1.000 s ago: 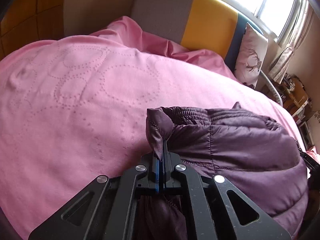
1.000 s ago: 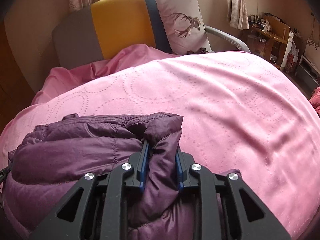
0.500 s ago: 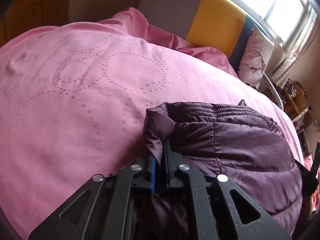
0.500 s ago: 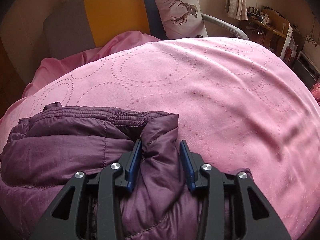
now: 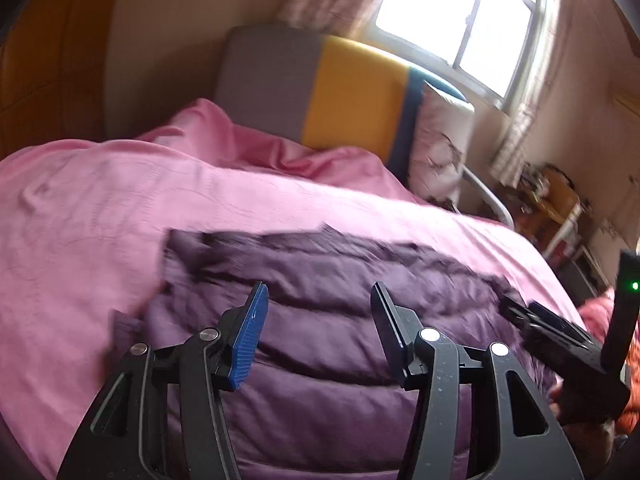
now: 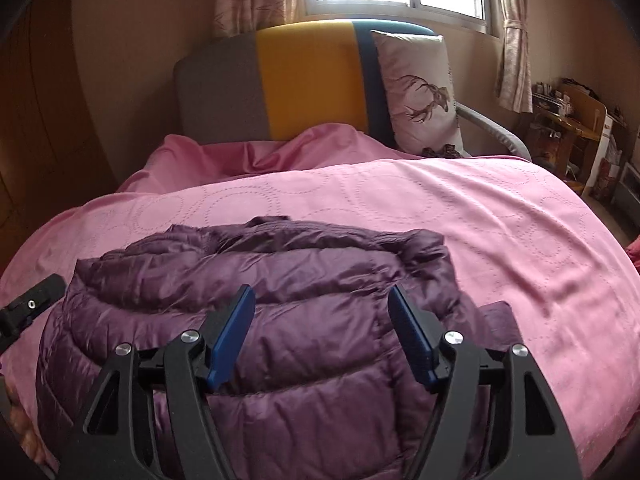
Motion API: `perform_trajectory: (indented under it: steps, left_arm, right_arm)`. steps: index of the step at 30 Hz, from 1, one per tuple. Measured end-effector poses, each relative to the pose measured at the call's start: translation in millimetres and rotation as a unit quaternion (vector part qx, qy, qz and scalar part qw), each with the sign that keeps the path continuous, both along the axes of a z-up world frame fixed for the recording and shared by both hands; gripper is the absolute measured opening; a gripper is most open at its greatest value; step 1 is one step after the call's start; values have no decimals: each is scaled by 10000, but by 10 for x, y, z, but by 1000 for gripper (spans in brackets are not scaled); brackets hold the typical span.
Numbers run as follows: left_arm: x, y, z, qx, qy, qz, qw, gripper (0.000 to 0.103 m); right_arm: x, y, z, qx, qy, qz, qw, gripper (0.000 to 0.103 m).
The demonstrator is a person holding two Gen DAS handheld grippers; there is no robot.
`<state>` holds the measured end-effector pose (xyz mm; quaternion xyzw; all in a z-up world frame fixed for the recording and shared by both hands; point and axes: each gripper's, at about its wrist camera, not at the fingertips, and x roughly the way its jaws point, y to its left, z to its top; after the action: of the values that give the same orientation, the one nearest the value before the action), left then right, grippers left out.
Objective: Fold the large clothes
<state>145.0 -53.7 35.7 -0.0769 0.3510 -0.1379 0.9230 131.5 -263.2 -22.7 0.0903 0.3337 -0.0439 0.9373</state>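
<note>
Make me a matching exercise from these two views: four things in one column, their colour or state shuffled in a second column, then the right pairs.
Things:
1. puffer jacket
2. bedspread
3. cushion
4. right tongs

Descriptions:
A. pink, with dotted circles
B. open, gripping nothing
C. purple, lying folded on the bed
D. white, with a deer print

Pairs: 1-C, 2-A, 3-D, 4-B

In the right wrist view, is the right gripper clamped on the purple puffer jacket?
No: the right gripper stands wide open above the purple puffer jacket, with no fabric pinched between its blue pads.
</note>
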Motion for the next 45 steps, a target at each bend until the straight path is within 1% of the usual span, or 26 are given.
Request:
perform_trajectory:
  steps: [2,5,7,10,12,15,18,20,21,22,24,25,29,31,32,35,36,37,38,41,42,45]
  left_arm:
    - [11,-211,-145,37,148,-155,9998,52]
    - [94,-356,-445,222,432,-162,9987,52]
    - [112,-357,-595,291,408,-140,9986,52]
    - [104,-381,-707,456,330,-166,9983,52]
    - [144,-382,-781,482,382,-146,9980,52]
    - [165,-345,-830,458,454,-142,9978,52]
    - [169,-347,-841,500,522,-145,9973,52]
    - [171,-343,-781,517,620,-167,9966,52]
    - [169,-340,-740,490,663,-170,9964,52]
    - [157,-302,-664,386,702,-151,9967,52]
    - [112,-242,-526,190,640,-65,9977,52]
    - [98,-238,-480,167,587,-56,9981,52]
    - [72,-401,-302,181,409,-216,9988,52]
    - [105,-547,-247,276,333,-309,9986,52]
    - [138,-610,-245,308,358,-333,9983,52]
    - [294,-757,-369,372,595,-344,9969,52]
    - [406,-787,-490,428,840,-319,9950,52]
    - [455,-805,-583,464,1005,-296,9934,52]
    - [492,-802,-675,458,1092,-293,9925,52]
    - [486,-812,-816,579,1020,-381,9924,53]
    - [475,-818,-845,615,994,-381,9924,53]
    - [447,-836,-879,686,988,-366,9921,52]
  right_arm:
    - [36,125,-109,-119,99,67,9999,69]
    - [79,146,-293,-224,216,73,9995,71]
    - [112,107,-401,-176,261,77,9995,73]
    - [154,107,-542,-205,261,125,9994,73]
    - [179,126,-630,-248,315,138,9991,73]
    - [239,95,-726,-132,462,152,9987,73]
    - [253,110,-720,-221,535,144,9982,73]
    - [247,101,-682,-193,585,157,9980,73]
    - [225,82,-643,-147,615,173,9979,75]
    - [195,55,-587,-86,626,199,9978,79]
    - [81,-22,-466,101,519,238,9983,79]
    - [14,-59,-418,156,447,229,9986,81]
    - [-277,-223,-253,99,209,8,9997,82]
    - [-402,-326,-230,-68,163,-147,9997,82]
    - [-448,-361,-236,-147,180,-216,9995,82]
    - [-553,-511,-336,-217,324,-376,9985,83]
    - [-575,-545,-389,-214,381,-402,9982,83]
    - [-597,-570,-444,-176,432,-409,9981,84]
    - [-617,-616,-518,4,487,-372,9981,84]
    - [-675,-744,-699,598,576,-351,9959,89]
    - [-678,-758,-732,667,576,-359,9955,90]
    - [-697,-706,-744,535,568,-368,9963,91]
